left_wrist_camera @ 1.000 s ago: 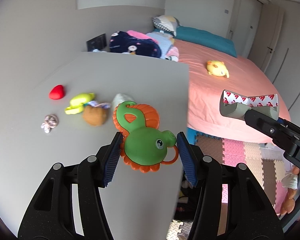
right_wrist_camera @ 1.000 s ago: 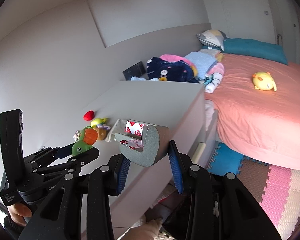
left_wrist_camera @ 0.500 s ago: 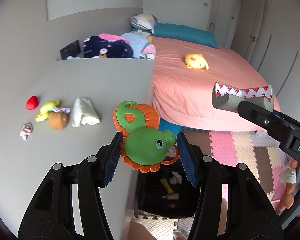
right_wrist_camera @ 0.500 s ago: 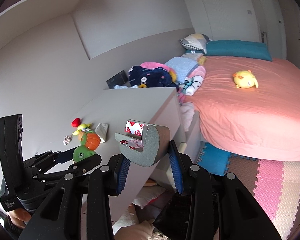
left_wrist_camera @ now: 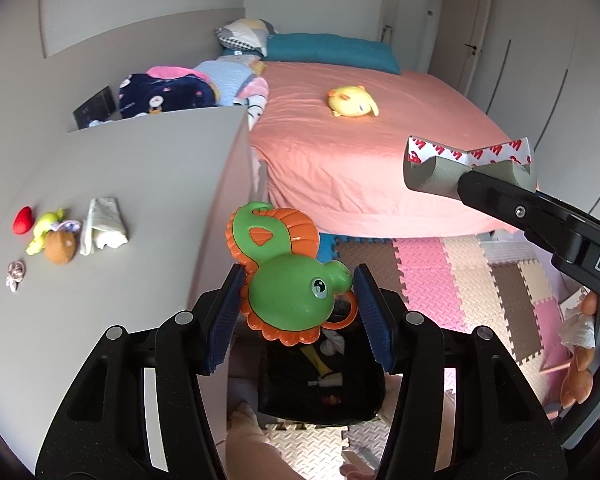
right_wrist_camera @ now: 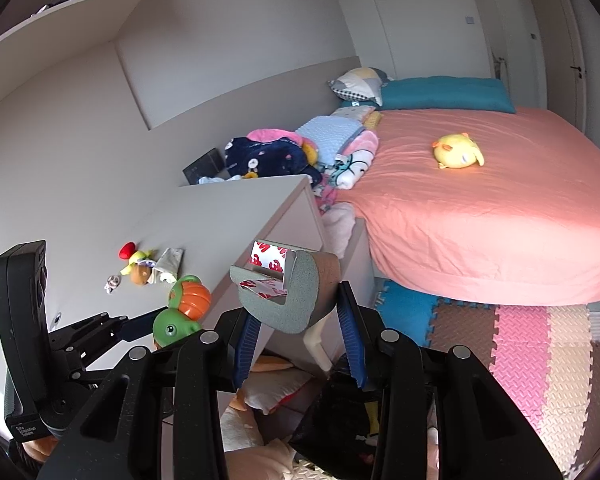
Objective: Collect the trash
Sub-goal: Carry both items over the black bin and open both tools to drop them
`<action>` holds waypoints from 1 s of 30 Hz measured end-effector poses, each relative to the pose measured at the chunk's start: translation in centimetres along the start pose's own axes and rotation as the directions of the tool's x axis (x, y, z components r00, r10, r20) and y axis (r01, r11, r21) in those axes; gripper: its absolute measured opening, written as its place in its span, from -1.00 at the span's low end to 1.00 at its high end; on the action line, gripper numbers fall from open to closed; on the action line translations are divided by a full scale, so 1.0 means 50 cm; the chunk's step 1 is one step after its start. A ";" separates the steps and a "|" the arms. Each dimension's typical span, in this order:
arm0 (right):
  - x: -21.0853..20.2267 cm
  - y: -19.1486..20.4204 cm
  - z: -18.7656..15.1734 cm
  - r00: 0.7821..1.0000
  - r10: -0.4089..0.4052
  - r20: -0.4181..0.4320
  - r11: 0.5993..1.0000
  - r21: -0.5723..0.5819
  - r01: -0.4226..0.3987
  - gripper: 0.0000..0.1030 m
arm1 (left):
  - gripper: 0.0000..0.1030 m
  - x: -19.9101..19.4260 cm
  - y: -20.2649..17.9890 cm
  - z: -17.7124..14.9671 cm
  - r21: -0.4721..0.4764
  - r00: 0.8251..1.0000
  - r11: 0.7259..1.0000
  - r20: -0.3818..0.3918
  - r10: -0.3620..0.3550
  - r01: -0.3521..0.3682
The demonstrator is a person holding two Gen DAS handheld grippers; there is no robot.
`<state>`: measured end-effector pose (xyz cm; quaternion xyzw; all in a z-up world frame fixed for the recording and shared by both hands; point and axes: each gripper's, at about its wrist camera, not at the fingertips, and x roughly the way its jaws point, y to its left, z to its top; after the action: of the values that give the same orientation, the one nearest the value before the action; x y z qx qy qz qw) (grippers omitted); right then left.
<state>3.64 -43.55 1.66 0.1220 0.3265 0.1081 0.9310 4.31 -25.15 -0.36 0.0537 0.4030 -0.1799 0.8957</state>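
My left gripper point(left_wrist_camera: 300, 306) is shut on a green and orange plastic toy point(left_wrist_camera: 290, 288), held past the right edge of the grey dresser top point(left_wrist_camera: 148, 168) and above a black bin point(left_wrist_camera: 320, 380) with scraps in it. The right gripper point(right_wrist_camera: 296, 322) is shut on a grey foam corner guard point(right_wrist_camera: 296, 300) with red-printed backing tape. That guard point(left_wrist_camera: 432, 172) also shows at the right of the left wrist view. On the dresser lie a white crumpled wrapper point(left_wrist_camera: 104, 226), a brown plush point(left_wrist_camera: 60, 246), a yellow-green toy point(left_wrist_camera: 46, 228), a red heart point(left_wrist_camera: 23, 220) and a hair tie point(left_wrist_camera: 15, 274).
A bed with a pink sheet point(left_wrist_camera: 380, 148) fills the far right, with a yellow plush point(left_wrist_camera: 352, 102) on it and folded blankets point(left_wrist_camera: 168, 92) at its head. Coloured foam mats point(left_wrist_camera: 460, 272) cover the floor. The bin point(right_wrist_camera: 340, 420) stands beside the dresser's side.
Both grippers have swung right, off the dresser top toward the floor. The black bin has come into view under the left gripper. Both grips are unchanged.
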 end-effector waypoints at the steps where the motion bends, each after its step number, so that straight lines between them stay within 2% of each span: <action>1: -0.001 -0.004 -0.002 1.000 -0.003 0.000 1.000 0.002 0.003 -0.24 | 0.06 0.003 -0.005 0.000 0.005 1.000 1.000 -0.003 -0.005 0.005; 11: 0.013 -0.045 -0.009 0.999 -0.040 -0.028 0.999 0.037 0.041 -0.23 | 0.06 0.032 -0.037 -0.007 0.036 0.999 0.999 -0.038 -0.026 0.028; 14: 0.024 -0.045 -0.009 0.998 -0.045 -0.049 0.999 0.028 0.046 -0.20 | 0.07 0.043 -0.036 -0.012 0.049 0.997 0.998 -0.071 -0.026 0.029; 15: 0.036 -0.045 -0.007 0.995 -0.072 -0.065 0.997 0.020 0.073 0.00 | 0.16 0.046 -0.037 -0.016 0.063 0.997 0.998 -0.081 -0.014 0.019; 16: 0.038 -0.045 -0.007 0.992 -0.114 -0.054 0.993 0.016 0.115 0.18 | 0.60 0.049 -0.036 -0.017 0.074 0.996 0.997 -0.084 0.014 -0.008; 17: 0.038 -0.045 -0.007 0.990 -0.137 -0.044 0.990 0.014 0.138 0.49 | 0.87 0.049 -0.035 -0.019 0.081 0.996 0.996 -0.075 0.046 -0.040; 18: 0.037 -0.046 -0.007 0.987 -0.160 -0.032 0.987 0.011 0.160 0.61 | 0.87 0.041 -0.031 -0.023 0.089 0.995 0.992 -0.043 0.089 -0.085; 19: 0.037 -0.046 -0.007 0.987 -0.160 -0.032 0.987 0.011 0.160 0.61 | 0.87 0.038 -0.027 -0.024 0.092 0.994 0.991 -0.039 0.100 -0.096; 30: 0.047 -0.045 -0.015 0.987 -0.157 -0.045 0.987 0.016 0.158 0.62 | 0.87 0.031 0.040 -0.029 -0.030 0.993 0.994 -0.060 0.099 -0.100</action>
<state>5.23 -44.92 -0.92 0.1027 0.3562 0.0336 0.9281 4.95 -23.38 -2.58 0.0643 0.4289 -0.1267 0.8921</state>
